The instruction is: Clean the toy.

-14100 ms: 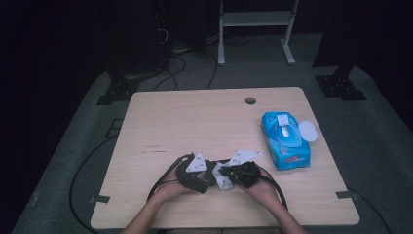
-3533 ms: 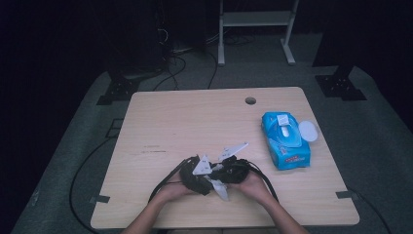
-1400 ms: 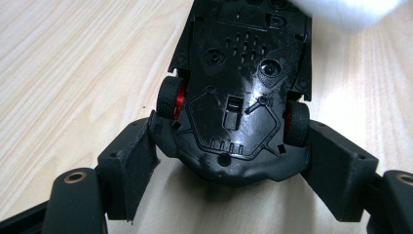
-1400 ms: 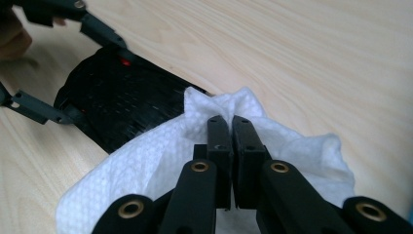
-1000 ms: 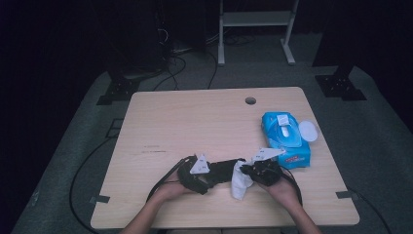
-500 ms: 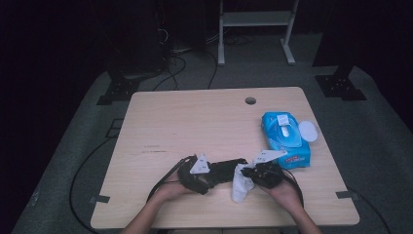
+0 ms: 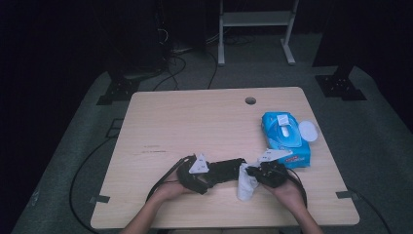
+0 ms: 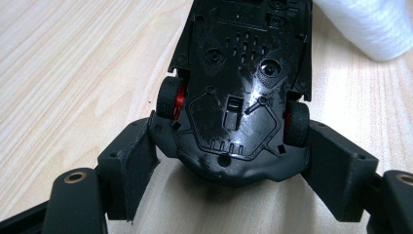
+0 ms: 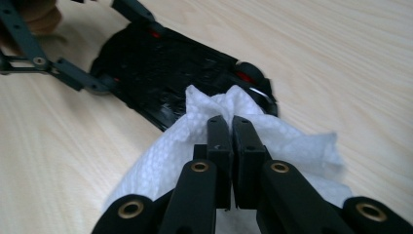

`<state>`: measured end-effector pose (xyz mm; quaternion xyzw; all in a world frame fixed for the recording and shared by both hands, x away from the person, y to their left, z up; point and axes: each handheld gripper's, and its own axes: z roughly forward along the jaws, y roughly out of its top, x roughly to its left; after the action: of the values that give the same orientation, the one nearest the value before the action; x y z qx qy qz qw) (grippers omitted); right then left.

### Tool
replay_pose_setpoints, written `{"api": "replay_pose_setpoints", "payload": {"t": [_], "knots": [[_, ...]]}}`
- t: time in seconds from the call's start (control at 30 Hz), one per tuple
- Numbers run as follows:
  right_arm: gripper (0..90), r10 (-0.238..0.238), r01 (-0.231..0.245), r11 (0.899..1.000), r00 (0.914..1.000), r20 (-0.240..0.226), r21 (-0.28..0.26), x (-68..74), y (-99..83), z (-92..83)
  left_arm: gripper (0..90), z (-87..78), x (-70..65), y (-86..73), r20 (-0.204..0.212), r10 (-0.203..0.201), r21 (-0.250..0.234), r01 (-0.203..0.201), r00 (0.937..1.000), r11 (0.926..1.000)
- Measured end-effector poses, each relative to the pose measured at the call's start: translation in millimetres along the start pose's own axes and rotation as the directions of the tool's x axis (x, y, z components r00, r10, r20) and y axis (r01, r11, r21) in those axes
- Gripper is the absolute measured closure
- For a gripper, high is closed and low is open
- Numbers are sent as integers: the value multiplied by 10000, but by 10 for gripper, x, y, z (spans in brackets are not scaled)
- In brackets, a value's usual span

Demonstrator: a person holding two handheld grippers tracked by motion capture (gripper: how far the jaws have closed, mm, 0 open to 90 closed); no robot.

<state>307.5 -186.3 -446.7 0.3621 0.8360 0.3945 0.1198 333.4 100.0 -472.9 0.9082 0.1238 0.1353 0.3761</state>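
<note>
A black toy car (image 8: 238, 92) lies belly-up near the table's (image 7: 195, 122) front edge, clamped at one end by the left gripper (image 8: 234, 165). The right gripper (image 9: 229, 131), jaws together on a white wipe (image 9: 272, 141), hovers at the car's far end. Wet streaks on the underside suggest wiping is underway, not finished; the blue wipe pack (image 7: 285, 139) sits open to the right.

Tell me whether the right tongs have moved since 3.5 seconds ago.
Yes. The right tongs, shut on the crumpled white wipe, have shifted rightward, toward the blue wipes pack, and now sit just below its near end.
</note>
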Motion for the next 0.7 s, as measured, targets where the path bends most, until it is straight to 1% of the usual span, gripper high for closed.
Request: {"api": "replay_pose_setpoints", "payload": {"t": [0.03,0.07,0.1,0.17,0.2,0.23,0.3,0.37,0.4,0.43,0.5,0.53,0.57,0.63,0.67,0.7], "knots": [[872,-78,77,10000,9999,79,33,16,4,-4,244,3,-1,2,-12,14,3,-14,10000,10000],[872,-198,198,9998,9998,24,-3,52,17,1,244,3,0,5,-20,39,28,-38,10000,10000],[872,-320,320,9995,9994,-157,-26,100,35,13,244,4,-1,6,-28,44,33,-44,10000,10000],[872,-734,737,9973,9964,-423,69,204,69,68,244,3,-4,5,-36,25,41,-24,10000,10000],[872,-921,932,9955,9946,-487,192,237,76,96,244,2,-4,5,-52,50,40,-50,10000,10000],[872,-1079,1091,9937,9932,-441,263,242,76,115,244,-1,-3,4,-46,22,42,-22,10000,10000],[872,-813,822,9964,9957,-444,193,182,68,95,243,-9,4,0,-74,7,82,-7,10000,10000],[872,-552,551,9983,9985,13,185,97,50,46,243,-9,13,-4,-35,-19,31,19,10000,10000],[872,-236,236,9997,9997,-19,44,52,39,30,243,-6,12,-3,-29,-2,19,2,10000,10000],[872,-113,113,9999,9999,4,-73,20,38,22,243,-2,8,-1,-5,5,5,-5,10000,10000],[872,-93,94,9998,9999,46,-188,5,84,43,244,9,-8,7,44,-14,-55,14,10000,10000],[872,-137,139,9994,9999,71,-303,11,119,69,244,10,-10,13,64,100,-16,-100,9999,9999],[871,-139,142,9991,9999,79,-405,17,156,104,243,14,-19,17,73,126,-23,-126,9999,9999],[868,-320,329,9987,9992,246,-393,38,232,183,244,16,-27,22,100,205,-3,-205,9997,9998],[868,-348,364,9981,9988,333,-495,41,256,211,244,15,-26,22,98,221,11,-221,9997,9998],[869,-275,294,9981,9990,358,-548,35,266,235,243,11,-20,20,113,230,24,-230,9997,9997]]}}
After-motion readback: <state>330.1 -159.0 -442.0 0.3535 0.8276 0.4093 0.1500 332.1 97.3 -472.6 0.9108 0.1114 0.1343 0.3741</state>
